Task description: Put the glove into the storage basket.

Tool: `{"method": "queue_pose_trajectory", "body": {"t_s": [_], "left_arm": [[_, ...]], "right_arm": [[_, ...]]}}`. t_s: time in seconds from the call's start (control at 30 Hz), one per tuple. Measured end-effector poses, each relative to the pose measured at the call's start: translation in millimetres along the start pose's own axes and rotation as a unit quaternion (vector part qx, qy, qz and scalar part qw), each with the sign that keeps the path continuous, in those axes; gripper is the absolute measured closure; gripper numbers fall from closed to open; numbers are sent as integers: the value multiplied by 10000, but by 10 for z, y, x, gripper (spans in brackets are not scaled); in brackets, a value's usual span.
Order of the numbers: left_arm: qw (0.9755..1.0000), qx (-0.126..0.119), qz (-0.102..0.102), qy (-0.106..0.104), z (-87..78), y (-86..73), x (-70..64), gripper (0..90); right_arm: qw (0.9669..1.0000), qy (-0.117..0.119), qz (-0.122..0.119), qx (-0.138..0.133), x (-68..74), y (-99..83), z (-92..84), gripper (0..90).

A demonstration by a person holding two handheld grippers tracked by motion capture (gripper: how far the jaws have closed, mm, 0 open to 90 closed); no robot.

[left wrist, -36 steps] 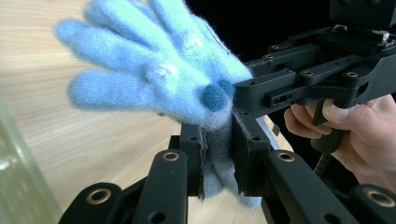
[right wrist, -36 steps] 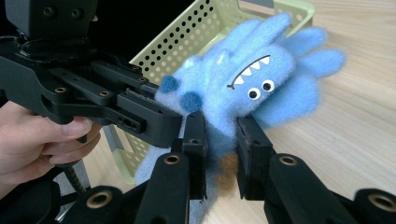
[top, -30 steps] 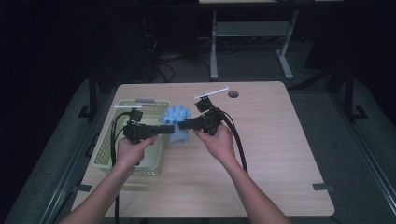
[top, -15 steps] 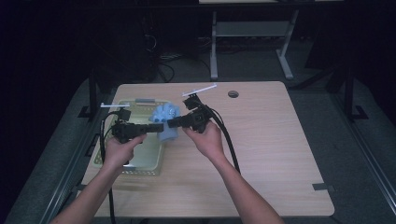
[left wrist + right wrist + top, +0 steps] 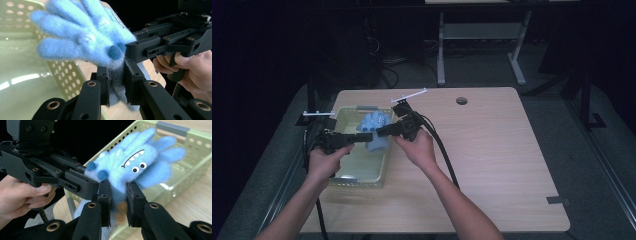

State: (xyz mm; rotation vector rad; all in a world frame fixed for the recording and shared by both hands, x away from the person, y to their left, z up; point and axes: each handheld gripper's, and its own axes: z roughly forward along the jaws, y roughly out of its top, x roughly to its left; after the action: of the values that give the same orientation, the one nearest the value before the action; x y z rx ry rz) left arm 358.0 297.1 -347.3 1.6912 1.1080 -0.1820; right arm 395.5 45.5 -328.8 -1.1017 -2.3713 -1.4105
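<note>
Your left tongs (image 5: 362,138) and right tongs (image 5: 381,132) each pinch the blue plush monster (image 5: 376,131), held above the far end of the pale green perforated basket (image 5: 362,176) at the surface's (image 5: 512,165) left. A small round object (image 5: 346,177) in the basket's near end is hard to make out. A grommet hole (image 5: 461,100) lies far off.

Open bench to your right

From twelve round to five o'clock the bench (image 5: 492,165) gives you passage; the basket (image 5: 343,180) walls off nine o'clock.
</note>
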Motion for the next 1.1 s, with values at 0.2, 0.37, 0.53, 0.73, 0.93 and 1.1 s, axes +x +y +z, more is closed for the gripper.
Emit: {"method": "queue_pose_trajectory", "body": {"t_s": [0.2, 0.37, 0.53, 0.73, 0.93, 1.1], "left_arm": [[10000, 24, -77, 50, -103, -7, 87, 763], [9998, 105, -81, 164, -161, -9, 153, 763], [9995, 178, -101, 247, -193, -11, 199, 764], [9984, 295, -205, 432, -229, -18, 266, 764], [9961, 448, -475, 589, -223, -106, 439, 763], [9933, 636, -610, 750, -192, -165, 563, 767]], "right_arm": [[10000, 55, 28, 50, 34, 29, 115, 761], [9999, 117, 82, 62, 39, 39, 231, 762], [9997, 203, 132, 97, 15, 36, 341, 762], [9995, 246, 170, 141, -5, 32, 463, 762], [9984, 283, 337, 351, -82, -4, 694, 762], [9969, 279, 456, 577, -139, -33, 873, 761]]}}
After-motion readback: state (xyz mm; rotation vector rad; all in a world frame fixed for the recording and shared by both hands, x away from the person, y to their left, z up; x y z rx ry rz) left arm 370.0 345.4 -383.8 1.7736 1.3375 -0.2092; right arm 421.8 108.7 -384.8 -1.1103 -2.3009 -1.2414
